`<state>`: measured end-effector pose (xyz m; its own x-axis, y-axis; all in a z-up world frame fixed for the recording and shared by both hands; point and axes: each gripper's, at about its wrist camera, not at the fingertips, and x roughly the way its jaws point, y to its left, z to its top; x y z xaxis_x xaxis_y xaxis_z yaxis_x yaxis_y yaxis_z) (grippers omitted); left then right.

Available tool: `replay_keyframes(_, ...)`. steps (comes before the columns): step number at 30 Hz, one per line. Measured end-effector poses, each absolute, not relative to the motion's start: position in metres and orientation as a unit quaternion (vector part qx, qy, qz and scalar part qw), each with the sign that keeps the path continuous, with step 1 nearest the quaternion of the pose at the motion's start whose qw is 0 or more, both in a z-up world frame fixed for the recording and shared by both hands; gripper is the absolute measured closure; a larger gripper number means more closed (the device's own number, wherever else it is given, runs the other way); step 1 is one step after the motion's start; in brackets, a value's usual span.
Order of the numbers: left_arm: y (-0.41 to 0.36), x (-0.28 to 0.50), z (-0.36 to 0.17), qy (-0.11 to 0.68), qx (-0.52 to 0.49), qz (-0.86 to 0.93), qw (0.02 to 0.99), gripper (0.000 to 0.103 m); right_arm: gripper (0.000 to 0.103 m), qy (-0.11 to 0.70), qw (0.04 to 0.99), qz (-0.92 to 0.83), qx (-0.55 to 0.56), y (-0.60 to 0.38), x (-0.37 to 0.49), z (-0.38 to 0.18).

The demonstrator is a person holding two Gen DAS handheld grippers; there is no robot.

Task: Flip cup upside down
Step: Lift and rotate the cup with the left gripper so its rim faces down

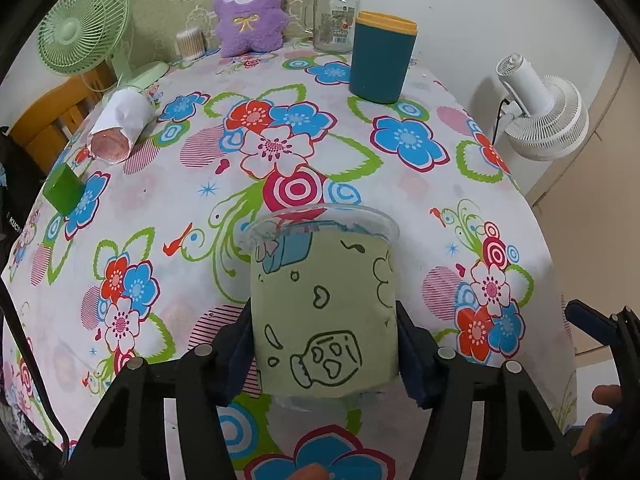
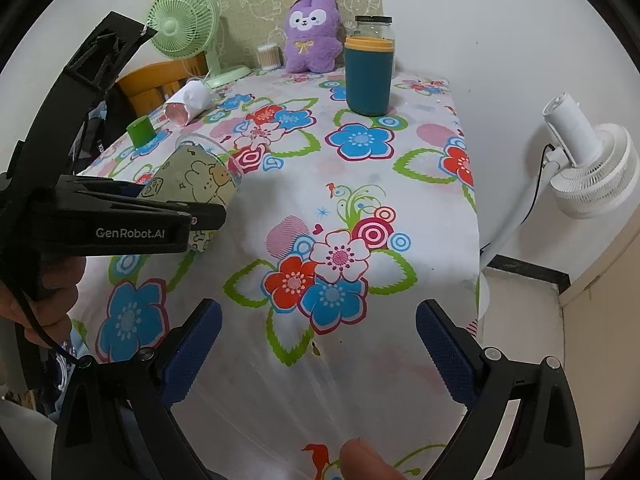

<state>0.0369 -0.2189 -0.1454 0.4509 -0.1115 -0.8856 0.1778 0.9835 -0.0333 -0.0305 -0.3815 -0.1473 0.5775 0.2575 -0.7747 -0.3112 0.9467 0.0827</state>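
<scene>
A clear plastic cup with a pale green cartoon sleeve [image 1: 326, 304] is held in my left gripper [image 1: 325, 354], whose blue pads press on both its sides. The cup is off the table and tilted, its open rim pointing away from the camera. In the right wrist view the same cup [image 2: 196, 184] shows at the left, lifted above the flowered tablecloth [image 2: 360, 200] with its rim up and to the left, held by the left gripper [image 2: 200, 216]. My right gripper [image 2: 318, 344] is open and empty over the near part of the table.
A teal tumbler with a yellow rim [image 1: 380, 60] stands at the back, with a glass jar [image 1: 336, 16], a purple plush toy [image 1: 250, 8] and a green fan [image 1: 84, 28]. A white-wrapped cup [image 1: 120, 128] lies on its side at the left near a green block [image 1: 64, 190]. A white fan [image 2: 592, 168] stands off the table's right edge.
</scene>
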Motion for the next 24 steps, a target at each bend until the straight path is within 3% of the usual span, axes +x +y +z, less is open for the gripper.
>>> replay_keyframes(24,-0.199,0.051,-0.103,0.579,0.084,-0.16,0.795,0.04,0.004,0.412,0.89,0.195,-0.003,-0.365,-0.028,-0.152)
